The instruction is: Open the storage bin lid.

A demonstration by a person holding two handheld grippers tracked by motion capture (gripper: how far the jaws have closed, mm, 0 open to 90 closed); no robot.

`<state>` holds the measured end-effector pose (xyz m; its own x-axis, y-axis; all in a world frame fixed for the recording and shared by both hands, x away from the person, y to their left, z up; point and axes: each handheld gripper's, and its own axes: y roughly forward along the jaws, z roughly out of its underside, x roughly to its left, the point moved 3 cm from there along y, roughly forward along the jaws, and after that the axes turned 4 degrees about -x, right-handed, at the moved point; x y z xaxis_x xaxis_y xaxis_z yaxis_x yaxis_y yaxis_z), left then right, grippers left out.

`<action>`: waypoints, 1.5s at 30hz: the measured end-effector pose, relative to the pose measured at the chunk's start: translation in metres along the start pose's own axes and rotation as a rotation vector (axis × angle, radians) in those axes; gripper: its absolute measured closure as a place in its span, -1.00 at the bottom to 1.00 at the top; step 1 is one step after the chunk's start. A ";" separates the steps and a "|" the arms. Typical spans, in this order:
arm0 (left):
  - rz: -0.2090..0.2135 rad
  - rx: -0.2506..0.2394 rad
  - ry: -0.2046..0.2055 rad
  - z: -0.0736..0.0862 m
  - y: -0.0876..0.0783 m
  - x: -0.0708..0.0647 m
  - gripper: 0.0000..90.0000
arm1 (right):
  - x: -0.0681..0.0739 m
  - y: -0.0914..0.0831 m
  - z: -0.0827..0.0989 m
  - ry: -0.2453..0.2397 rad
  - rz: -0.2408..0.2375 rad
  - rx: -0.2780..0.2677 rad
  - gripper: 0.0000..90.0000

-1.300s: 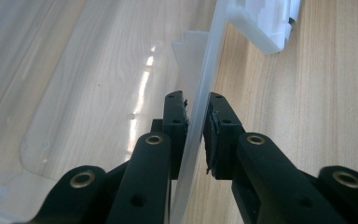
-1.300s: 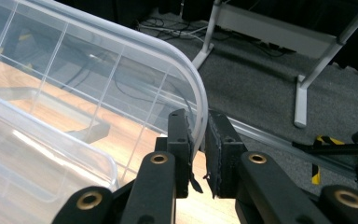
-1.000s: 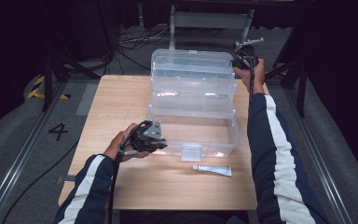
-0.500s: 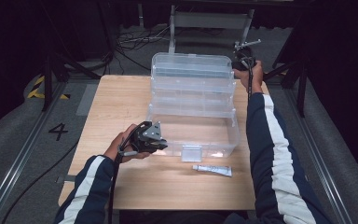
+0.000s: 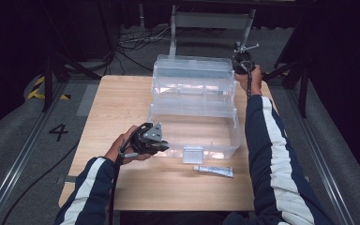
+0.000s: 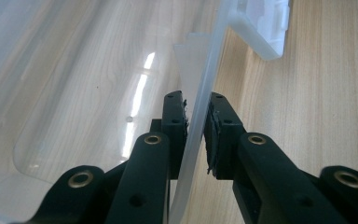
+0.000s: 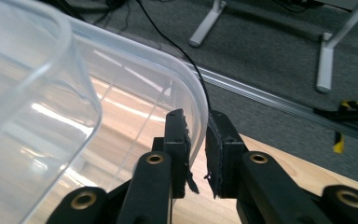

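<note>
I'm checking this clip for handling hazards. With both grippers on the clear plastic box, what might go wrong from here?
1. The left gripper pinches only the thin front wall of the clear box; it may flex or slip out.
2. The right gripper clamps just the rounded edge of the raised lid, so the lid might twist.
3. The small tube lies close before the box and may get knocked.

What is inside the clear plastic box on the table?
The clear plastic box looks empty in the high view: only the wooden table shows through its floor. The raised lid hides nothing, but glare blurs some corners.

A small white tube (image 5: 213, 170) lies on the wooden desk (image 5: 122, 103); cables (image 5: 136, 40) trail across the grey floor (image 5: 23, 140) behind.
</note>
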<state>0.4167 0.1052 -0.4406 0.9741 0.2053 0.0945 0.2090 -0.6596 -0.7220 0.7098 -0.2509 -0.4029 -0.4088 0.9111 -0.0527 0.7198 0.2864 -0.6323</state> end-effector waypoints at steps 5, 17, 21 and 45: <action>-0.001 0.006 0.007 -0.001 0.000 -0.001 0.77 | 0.000 0.001 0.001 0.001 -0.003 -0.004 0.77; -0.007 0.007 0.004 -0.001 0.001 -0.001 0.76 | 0.001 -0.001 0.000 -0.022 0.027 -0.007 0.67; -0.008 0.007 0.000 -0.001 0.001 -0.002 0.76 | 0.002 -0.007 -0.003 -0.039 0.037 -0.005 0.66; -0.021 0.030 0.006 -0.002 0.002 -0.003 0.75 | 0.015 -0.081 -0.004 -0.131 0.007 -0.091 0.59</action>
<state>0.4139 0.1018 -0.4407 0.9700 0.2145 0.1144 0.2273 -0.6333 -0.7397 0.6474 -0.2592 -0.3490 -0.4692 0.8683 -0.1612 0.7681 0.3112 -0.5596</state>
